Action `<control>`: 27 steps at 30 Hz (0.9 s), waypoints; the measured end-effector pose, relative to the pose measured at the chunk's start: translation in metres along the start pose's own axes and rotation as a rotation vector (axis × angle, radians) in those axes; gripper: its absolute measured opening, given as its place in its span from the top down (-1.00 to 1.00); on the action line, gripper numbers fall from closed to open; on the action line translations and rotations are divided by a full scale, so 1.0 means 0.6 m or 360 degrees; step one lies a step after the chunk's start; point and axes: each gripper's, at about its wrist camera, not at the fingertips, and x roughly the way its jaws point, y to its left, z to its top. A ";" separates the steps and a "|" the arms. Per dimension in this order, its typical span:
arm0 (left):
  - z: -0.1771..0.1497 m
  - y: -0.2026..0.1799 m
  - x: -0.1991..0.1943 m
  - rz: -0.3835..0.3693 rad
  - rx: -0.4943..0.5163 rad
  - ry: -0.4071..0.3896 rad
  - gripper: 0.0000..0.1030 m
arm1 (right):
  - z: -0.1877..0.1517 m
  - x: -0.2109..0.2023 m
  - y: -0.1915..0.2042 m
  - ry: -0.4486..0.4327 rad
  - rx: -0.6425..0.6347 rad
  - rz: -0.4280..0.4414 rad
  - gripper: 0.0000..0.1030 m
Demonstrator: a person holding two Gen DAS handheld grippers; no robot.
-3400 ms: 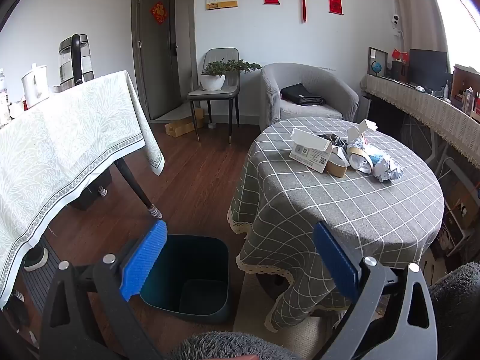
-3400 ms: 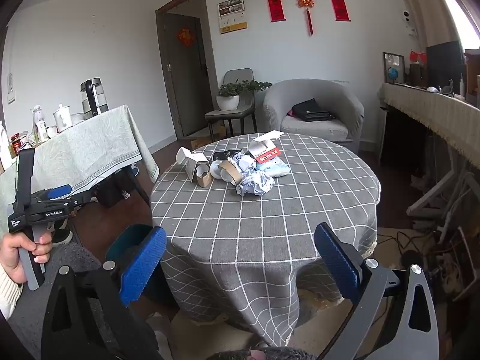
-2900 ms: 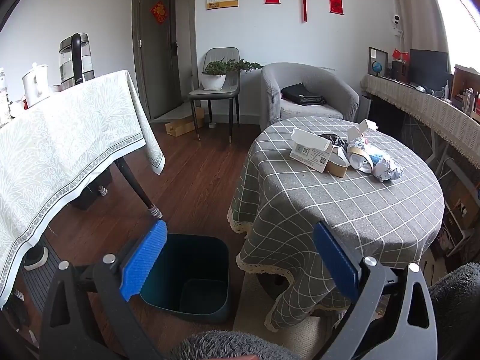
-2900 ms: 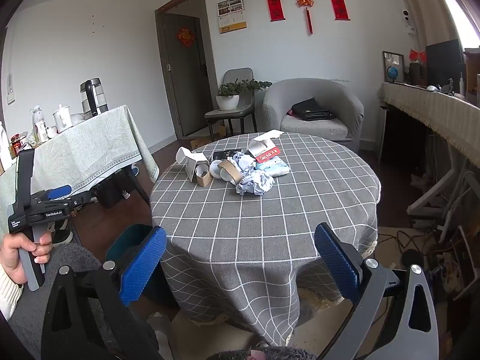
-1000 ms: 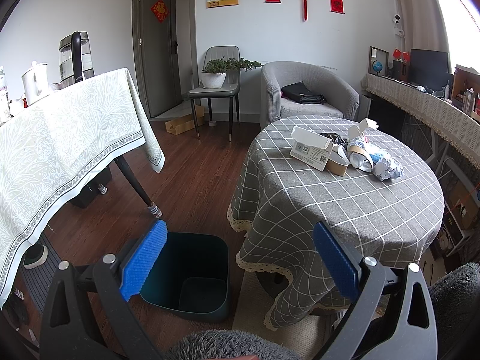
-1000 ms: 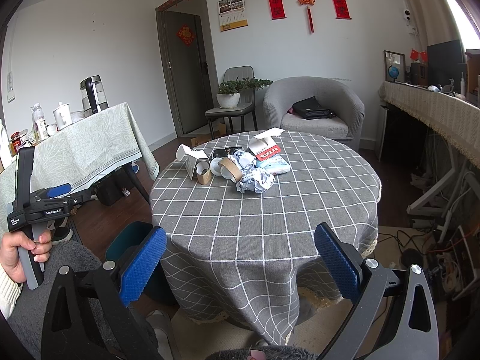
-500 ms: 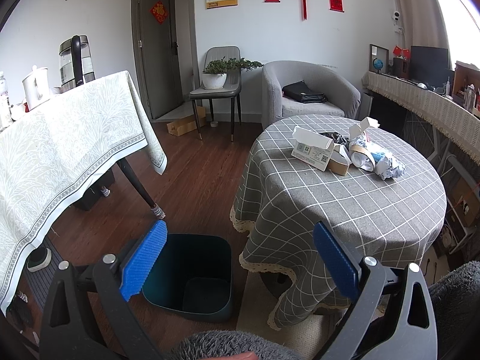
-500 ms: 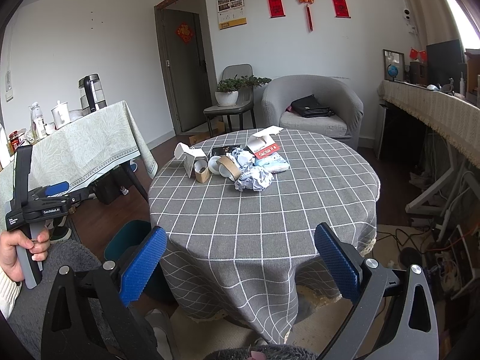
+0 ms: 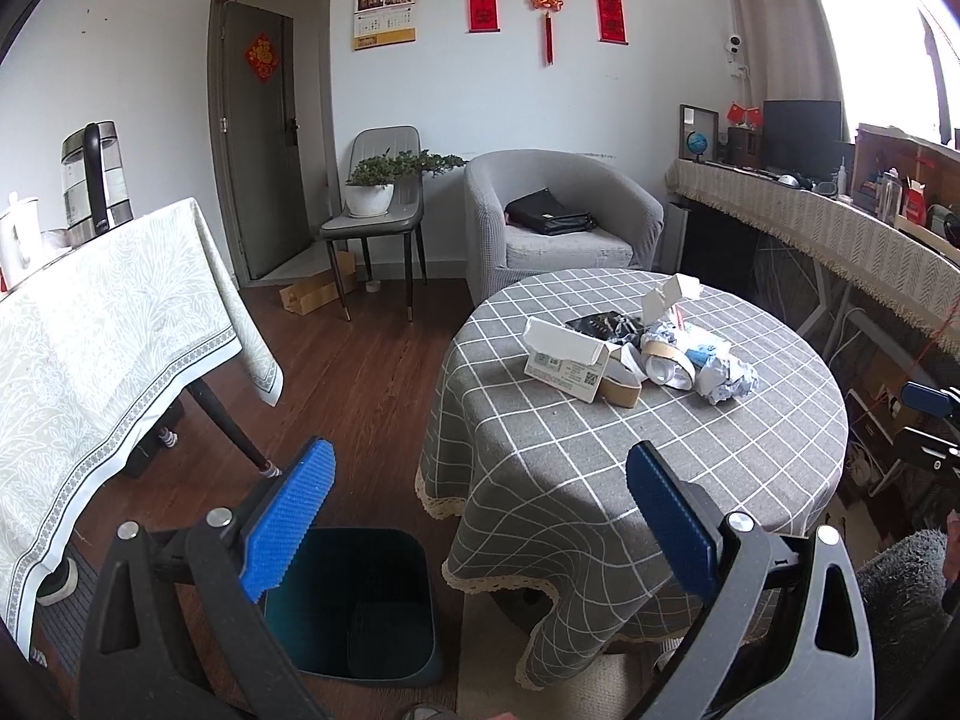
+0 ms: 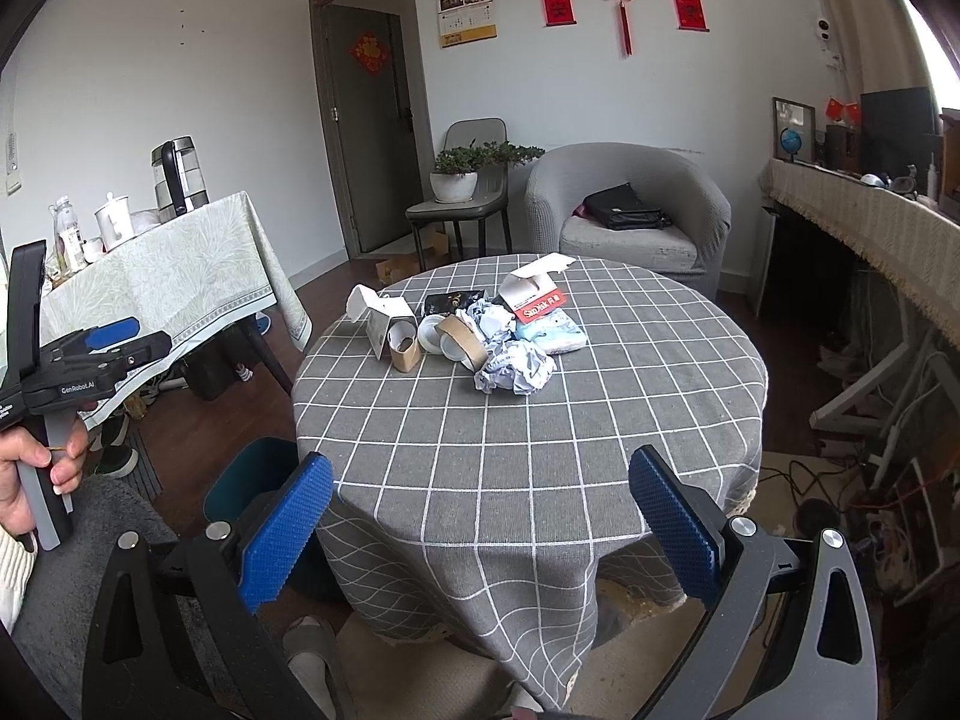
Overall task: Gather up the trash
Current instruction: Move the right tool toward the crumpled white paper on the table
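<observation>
A pile of trash lies on the round grey checked table (image 10: 540,450): a white carton (image 9: 564,357), cardboard tape rolls (image 10: 405,345), crumpled paper (image 10: 516,369) and a red-and-white box (image 10: 537,297). A dark teal bin (image 9: 354,606) stands on the floor left of the table. My left gripper (image 9: 480,516) is open and empty, above the bin and the table's near edge. My right gripper (image 10: 480,516) is open and empty, at the table's front edge, well short of the pile. The left gripper also shows in the right wrist view (image 10: 102,342).
A second table with a pale green cloth (image 9: 90,330) holds a kettle and cups at the left. A grey armchair (image 9: 558,216) and a chair with a potted plant (image 9: 378,192) stand behind. A long covered bench (image 9: 840,240) runs along the right, with cables below.
Both grippers have moved up and forward a little toward the table, so the trash pile looks closer. Both stay open and empty.
</observation>
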 end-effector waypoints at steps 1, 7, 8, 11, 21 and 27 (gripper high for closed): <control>0.007 0.000 0.005 -0.0015 0.0003 -0.0006 -0.93 | 0.005 0.007 0.002 0.0009 -0.0004 0.0001 -0.94; 0.038 -0.003 0.047 -0.0127 0.0076 -0.0017 -0.93 | 0.035 0.046 0.002 0.0024 0.0009 0.0030 -0.94; 0.042 -0.005 0.056 -0.0150 0.0093 -0.0010 -0.93 | 0.040 0.054 0.001 0.0029 0.0011 0.0036 -0.94; 0.052 -0.014 0.087 -0.0239 0.0160 0.0018 -0.93 | 0.060 0.082 0.000 0.0044 0.0006 0.0048 -0.94; 0.064 -0.025 0.202 -0.0391 0.0218 0.0104 -0.91 | 0.102 0.184 -0.020 0.0123 0.0001 0.0099 -0.94; 0.064 -0.021 0.276 -0.0446 0.0244 0.0183 -0.91 | 0.106 0.239 -0.030 0.0179 -0.0010 0.0101 -0.94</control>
